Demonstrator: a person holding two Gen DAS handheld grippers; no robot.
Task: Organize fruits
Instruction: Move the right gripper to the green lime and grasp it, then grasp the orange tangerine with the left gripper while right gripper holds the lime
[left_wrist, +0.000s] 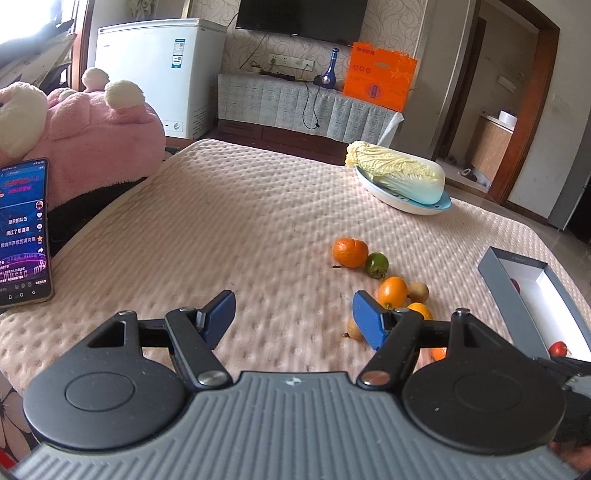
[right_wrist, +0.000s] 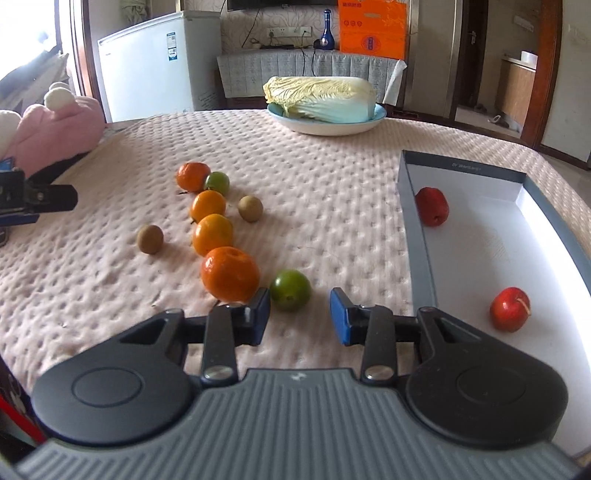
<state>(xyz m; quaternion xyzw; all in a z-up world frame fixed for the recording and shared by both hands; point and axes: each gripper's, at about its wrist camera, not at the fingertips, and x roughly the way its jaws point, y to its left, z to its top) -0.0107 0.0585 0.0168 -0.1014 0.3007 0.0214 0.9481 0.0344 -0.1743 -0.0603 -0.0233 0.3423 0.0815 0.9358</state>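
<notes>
From the left wrist camera, the left gripper (left_wrist: 293, 317) is seen wide open over the pink bumpy cloth (left_wrist: 221, 221), and nothing is held in it. A grey box (left_wrist: 506, 306) with a white inside is seen at the right edge, and two red fruits (left_wrist: 557, 348) are partly seen in it. A blue and white plate (left_wrist: 406, 206) is seen farther back, and one big cabbage (left_wrist: 399, 173) is laid on it. Loose fruits are seen on the cloth near the right finger: some orange ones (left_wrist: 349, 252), one green one (left_wrist: 377, 264) and some small brown ones (left_wrist: 418, 291). Some are hidden behind the finger, so they cannot all be counted here. A phone (left_wrist: 23, 232) is propped up at the left, beside a pink plush toy (left_wrist: 92, 136)

From the right wrist camera, the right gripper (right_wrist: 300, 315) is seen open too, and nothing is held. The nearest green fruit (right_wrist: 290, 289) is seen just ahead, near the left finger. Two red fruits (right_wrist: 431, 205) are seen in the grey box (right_wrist: 417, 236), well apart. One cabbage (right_wrist: 321, 96) is seen on the plate (right_wrist: 325, 125). On the cloth (right_wrist: 332, 192), four orange fruits (right_wrist: 229, 273), two green ones and two brown ones (right_wrist: 150, 239) are counted
</notes>
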